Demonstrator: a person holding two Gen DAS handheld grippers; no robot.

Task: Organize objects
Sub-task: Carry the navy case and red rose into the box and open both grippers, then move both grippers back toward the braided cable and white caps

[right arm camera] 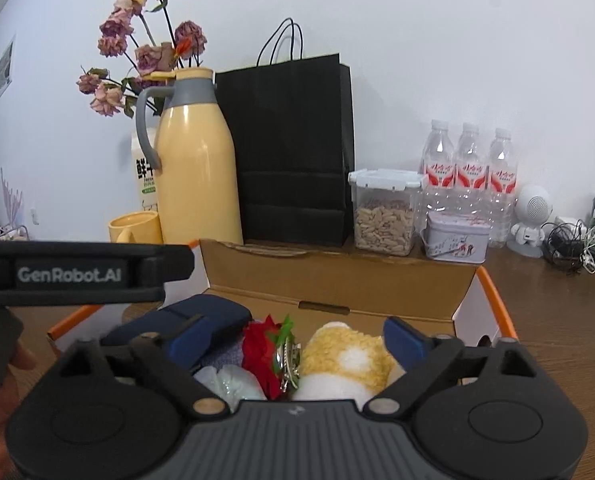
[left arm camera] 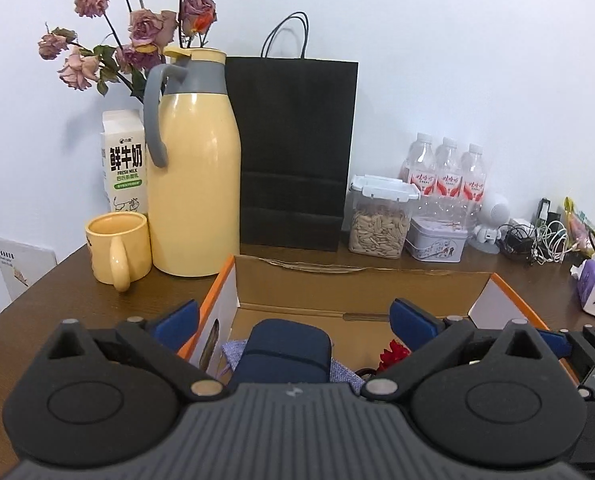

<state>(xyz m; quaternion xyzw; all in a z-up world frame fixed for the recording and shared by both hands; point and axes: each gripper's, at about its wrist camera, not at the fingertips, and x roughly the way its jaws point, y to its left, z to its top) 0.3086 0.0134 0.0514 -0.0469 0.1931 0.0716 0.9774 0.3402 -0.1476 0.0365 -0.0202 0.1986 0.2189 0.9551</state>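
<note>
Both tools, left (left arm camera: 293, 320) & right (right arm camera: 293, 340), released; milk carton (left arm camera: 124, 160) reads "FRESH MILK"; "GenRobot.AI" on left tool.

The open cardboard box (right arm camera: 337, 280) holds a navy case (right arm camera: 185, 320), red flower (right arm camera: 263, 344) and yellow-white plush (right arm camera: 345, 356).

We see a lived-in room, a home or a small office corner. A brown wooden desk (left arm camera: 77, 280) stands against a plain white wall, crowded with a yellow thermos jug (left arm camera: 197, 184), a matching mug (left arm camera: 117, 246), a milk carton (left arm camera: 123, 160), dried roses (left arm camera: 137, 32), water bottles (right arm camera: 469, 172), a jar of seeds (right arm camera: 383, 216) and tangled charger cables (right arm camera: 581, 248).
</note>
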